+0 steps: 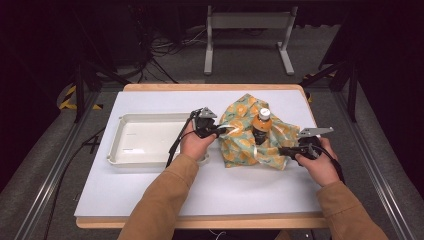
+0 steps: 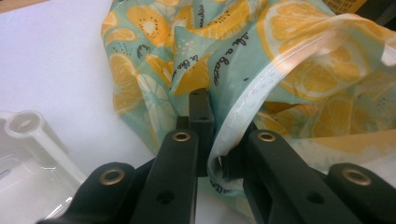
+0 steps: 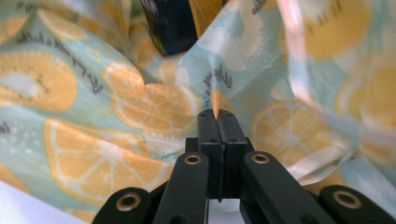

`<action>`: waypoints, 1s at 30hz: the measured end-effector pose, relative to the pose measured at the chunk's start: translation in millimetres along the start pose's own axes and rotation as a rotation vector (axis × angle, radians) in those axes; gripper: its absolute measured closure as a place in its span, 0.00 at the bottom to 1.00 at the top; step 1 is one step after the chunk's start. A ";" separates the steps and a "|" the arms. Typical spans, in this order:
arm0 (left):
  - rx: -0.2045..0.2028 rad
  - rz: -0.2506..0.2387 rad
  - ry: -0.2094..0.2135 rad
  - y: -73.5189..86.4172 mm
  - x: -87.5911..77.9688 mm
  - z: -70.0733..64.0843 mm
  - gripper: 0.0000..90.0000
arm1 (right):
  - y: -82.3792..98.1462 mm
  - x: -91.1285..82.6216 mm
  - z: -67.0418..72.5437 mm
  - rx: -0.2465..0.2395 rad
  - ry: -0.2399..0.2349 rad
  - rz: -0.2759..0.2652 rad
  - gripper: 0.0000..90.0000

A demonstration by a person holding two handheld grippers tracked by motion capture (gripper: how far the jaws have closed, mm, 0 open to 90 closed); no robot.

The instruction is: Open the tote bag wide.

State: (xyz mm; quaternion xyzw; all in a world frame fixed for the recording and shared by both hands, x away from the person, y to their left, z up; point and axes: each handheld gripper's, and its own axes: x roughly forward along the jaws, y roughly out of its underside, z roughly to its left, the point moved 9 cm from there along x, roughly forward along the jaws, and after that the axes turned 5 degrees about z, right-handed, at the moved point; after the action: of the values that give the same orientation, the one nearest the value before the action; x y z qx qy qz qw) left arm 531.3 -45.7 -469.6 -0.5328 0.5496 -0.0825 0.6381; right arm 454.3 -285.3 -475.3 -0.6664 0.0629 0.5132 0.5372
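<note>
Tan sleeves [image 1: 165,200] are seen entering from the bottom of the high view, one hand on each gripper.

Left gripper [image 1: 212,131]: held at the left edge of the cloth [image 1: 250,135], between the tray [image 1: 116,150] and the cloth. In the left gripper view the jaws are seen narrowly apart, with the stitched hem of the cloth [image 2: 243,102] running down between them. One pad appears to touch the hem; whether the hem is actually pinched cannot be told.

Right gripper [image 1: 286,150]: held at the lower right edge of the cloth. In the right gripper view its jaws [image 3: 218,140] are seen pressed together, with a thin fold of the cloth [image 3: 154,107] nipped at their tips.

Cloth: teal, printed with orange slices and script lettering. It is bunched up in the right half of the white bench [image 1: 150,190], gathered loosely around a bottle [image 1: 261,126].

Bottle: dark, with an orange label and a white cap, standing upright in the middle of the cloth. Its cap and upper body are seen above the folds in the high view. Its dark base [image 3: 168,23] is seen at the top of the right gripper view, beyond the nipped fold.

Tray: white, shallow, lying to the left of the cloth. Its corner [image 2: 28,135] is seen at lower left in the left gripper view.
</note>
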 end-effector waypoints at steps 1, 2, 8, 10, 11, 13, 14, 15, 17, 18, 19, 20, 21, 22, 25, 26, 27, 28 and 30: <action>-0.001 -0.001 -0.002 0.1 0.5 0.4 0.95 | 4.6 -1.5 -0.8 0.008 0.002 0.013 1.00; -0.003 0.001 -0.002 0.6 0.9 0.7 0.95 | 10.4 -3.4 -1.8 0.014 0.007 0.026 1.00; -0.003 0.008 -0.008 2.4 2.8 3.0 0.95 | 35.3 -11.4 -4.1 0.028 0.016 0.075 1.00; -0.007 0.013 -0.013 3.1 3.8 3.6 0.95 | 42.6 -15.8 -5.5 0.041 0.014 0.076 1.00; -0.008 0.012 -0.010 3.2 4.7 3.5 0.95 | 44.0 -17.0 -6.0 0.044 0.014 0.075 1.00; -0.012 0.013 -0.011 3.5 5.7 3.3 0.95 | 44.7 -19.0 -5.9 0.045 0.011 0.066 0.98; -0.010 0.014 -0.011 3.7 5.9 3.4 0.95 | 43.9 -19.8 -5.2 0.041 0.010 0.058 0.95; -0.012 0.012 -0.013 3.6 6.5 3.4 0.95 | 42.9 -20.7 -4.8 0.037 0.012 0.051 0.93; -0.015 0.012 -0.013 3.8 6.7 3.3 0.95 | 38.7 -24.2 -3.2 0.022 0.016 0.022 0.87; -0.016 0.013 -0.013 4.0 6.7 3.2 0.95 | 35.8 -26.9 -1.9 0.013 0.019 0.004 0.82; -0.015 0.014 -0.012 4.2 6.5 3.4 0.95 | 32.6 -30.1 -0.5 0.004 0.023 -0.017 0.78; -0.014 0.015 -0.013 4.4 6.3 3.7 0.95 | 29.6 -33.7 1.0 -0.006 0.028 -0.035 0.76; -0.014 0.015 -0.014 4.6 6.2 3.8 0.95 | 26.5 -37.8 2.8 -0.015 0.031 -0.049 0.75; -0.015 0.015 -0.013 4.7 6.2 3.6 0.95 | 22.6 -42.0 4.6 -0.026 0.034 -0.070 0.72; -0.014 0.014 -0.012 4.8 6.3 2.9 0.95 | 8.4 -55.1 10.3 -0.052 0.042 -0.147 0.64; -0.009 0.014 -0.013 4.7 6.3 3.0 0.95 | 3.2 -59.1 13.3 -0.062 0.035 -0.175 0.64; -0.010 0.014 -0.011 4.7 6.4 2.5 0.95 | -1.4 -62.4 16.0 -0.070 0.034 -0.196 0.63; -0.014 0.014 -0.009 4.7 6.5 2.0 0.94 | -6.7 -64.8 18.1 -0.088 0.039 -0.224 0.60; -0.012 0.013 -0.008 4.5 6.7 1.6 0.94 | -18.1 -65.5 21.8 -0.126 0.043 -0.282 0.50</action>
State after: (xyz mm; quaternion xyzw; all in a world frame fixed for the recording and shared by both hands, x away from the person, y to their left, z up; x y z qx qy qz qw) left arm 532.9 -47.5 -477.4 -0.5336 0.5509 -0.0729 0.6376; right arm 421.9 -291.4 -412.0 -0.7117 -0.0521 0.4214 0.5596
